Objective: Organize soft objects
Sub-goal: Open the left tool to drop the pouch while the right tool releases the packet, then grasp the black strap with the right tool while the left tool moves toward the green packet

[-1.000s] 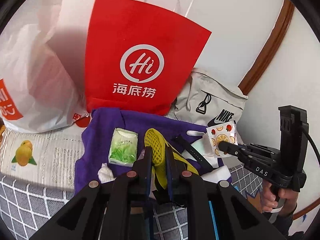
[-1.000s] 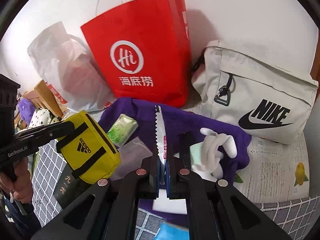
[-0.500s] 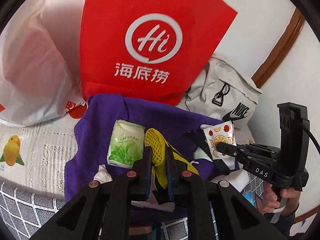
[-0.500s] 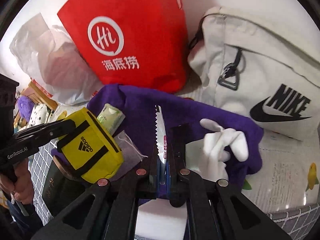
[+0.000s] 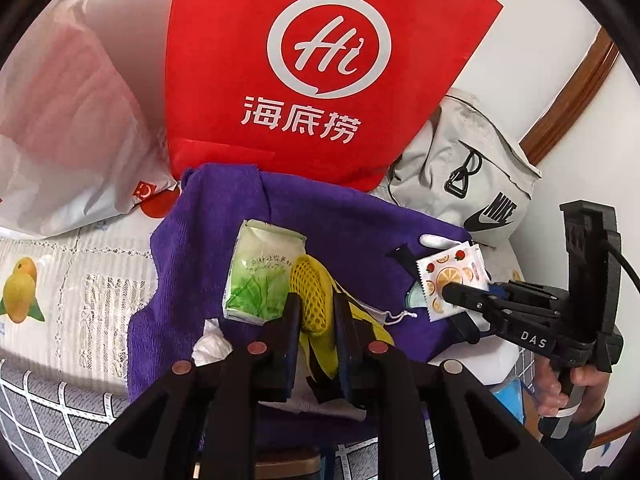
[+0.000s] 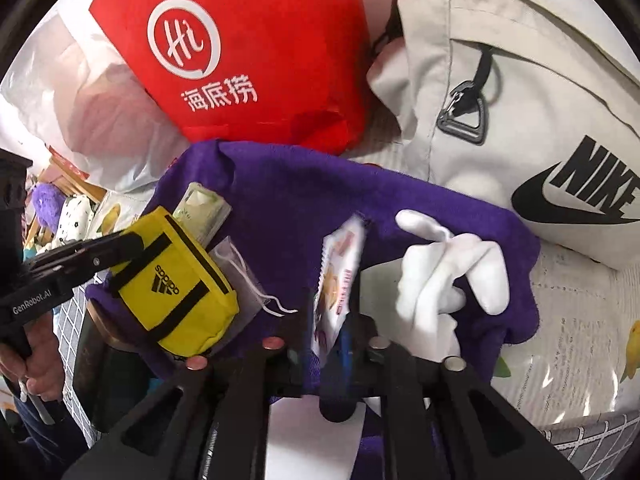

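Observation:
A purple towel (image 5: 340, 216) is spread in front of the bags. My left gripper (image 5: 318, 312) has a yellow Adidas pouch (image 6: 176, 280) between its fingers, low over the towel's near left corner. Its jaws are opening and the pouch's mesh side (image 5: 316, 300) still fills the gap. My right gripper (image 6: 332, 320) holds its jaws slightly apart and opening. A fruit-print packet (image 6: 340, 276) leans tilted between them, away from the right pad. On the towel lie a green tissue pack (image 5: 260, 276) and a white glove (image 6: 444, 276).
A red paper bag (image 5: 320, 60) stands behind the towel, with a white plastic bag (image 5: 60, 120) to its left and a grey Nike bag (image 6: 520, 100) to its right. A small drawstring sachet (image 6: 240, 268) lies beside the pouch. The surface has a fruit-print cover (image 5: 60, 280).
Both grippers have sunk closer to the purple towel. Their jaws have parted a little, and the packet in the right one now leans over instead of standing straight.

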The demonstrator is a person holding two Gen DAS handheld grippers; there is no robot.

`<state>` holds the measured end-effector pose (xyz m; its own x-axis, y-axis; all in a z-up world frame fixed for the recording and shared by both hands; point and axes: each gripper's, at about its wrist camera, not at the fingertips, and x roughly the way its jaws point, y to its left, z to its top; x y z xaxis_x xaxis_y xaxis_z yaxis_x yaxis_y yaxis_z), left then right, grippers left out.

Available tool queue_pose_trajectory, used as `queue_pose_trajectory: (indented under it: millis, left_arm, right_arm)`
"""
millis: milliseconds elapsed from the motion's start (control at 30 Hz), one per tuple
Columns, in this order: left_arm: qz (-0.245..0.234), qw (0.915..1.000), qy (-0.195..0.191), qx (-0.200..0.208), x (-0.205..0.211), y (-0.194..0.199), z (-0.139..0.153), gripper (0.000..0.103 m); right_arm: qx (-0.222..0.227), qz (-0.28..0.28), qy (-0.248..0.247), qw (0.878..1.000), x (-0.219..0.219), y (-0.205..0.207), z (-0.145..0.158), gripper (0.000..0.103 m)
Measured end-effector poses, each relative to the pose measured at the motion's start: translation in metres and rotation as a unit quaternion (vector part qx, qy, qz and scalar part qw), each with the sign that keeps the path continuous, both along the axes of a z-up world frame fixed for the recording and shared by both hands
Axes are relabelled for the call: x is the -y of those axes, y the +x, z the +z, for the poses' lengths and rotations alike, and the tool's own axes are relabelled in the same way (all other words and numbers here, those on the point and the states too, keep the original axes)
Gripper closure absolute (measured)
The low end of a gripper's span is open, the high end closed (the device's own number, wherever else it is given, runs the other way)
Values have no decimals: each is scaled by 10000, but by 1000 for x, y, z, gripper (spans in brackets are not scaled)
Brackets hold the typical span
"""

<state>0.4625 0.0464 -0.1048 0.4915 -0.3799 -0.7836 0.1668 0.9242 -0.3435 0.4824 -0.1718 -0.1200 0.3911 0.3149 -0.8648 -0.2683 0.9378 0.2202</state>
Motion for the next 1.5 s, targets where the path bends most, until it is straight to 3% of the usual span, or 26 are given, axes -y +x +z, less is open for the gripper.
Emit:
queue_pose_trajectory:
  millis: [67, 133, 333, 633, 1033, 1500]
  left_arm:
    - [33, 10000, 66, -2, 0, -1, 1, 73]
    - [86, 9998, 166, 17, -1, -2, 4, 62]
    - [191, 9992, 315, 132, -7, -12, 18, 56]
    - [264, 9979, 415, 433, -18, -55, 51, 56]
    - [459, 9930, 941, 547, -30, -150, 69, 55]
    - [834, 9918, 950, 210, -55, -239, 34, 54]
  right_arm:
    - [88, -27, -45, 9999, 2, -1, 5, 68]
    - [134, -41, -84, 9999, 5, -3, 10, 63]
    - [268, -215, -228, 9991, 15, -14, 22, 63]
    - [581, -337, -66, 9977, 27, -57, 52, 63]
    - [981, -104, 176, 9950, 7, -150, 85, 63]
    - [856, 622, 105, 9943, -49, -244, 49, 63]
